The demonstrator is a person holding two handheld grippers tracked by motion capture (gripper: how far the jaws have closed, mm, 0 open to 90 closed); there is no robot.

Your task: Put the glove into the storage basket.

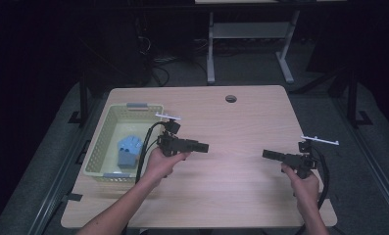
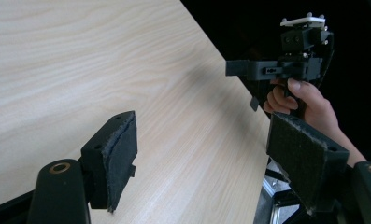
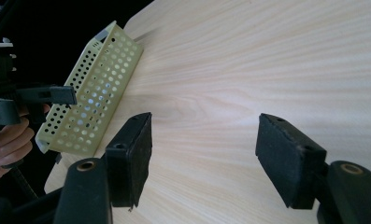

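My left gripper (image 1: 205,147) is held over the middle of the wooden table (image 1: 241,196) and points right. Its jaws stand open (image 2: 204,154) with only bare wood between the pads. My right gripper (image 1: 264,153) is held near the right edge and points left toward the other one. It is open too (image 3: 204,154), with nothing between its pads. Each gripper view shows the other gripper farther off, the right gripper (image 2: 230,68) in a hand and the left gripper (image 3: 70,95) beside the basket.
A pale yellow perforated basket (image 1: 98,142) (image 3: 94,88) stands at the table's left edge with a blue folded item (image 1: 128,150) inside. A round cable hole (image 1: 230,98) sits near the far edge. Beyond the table stands a white desk frame (image 1: 251,30).
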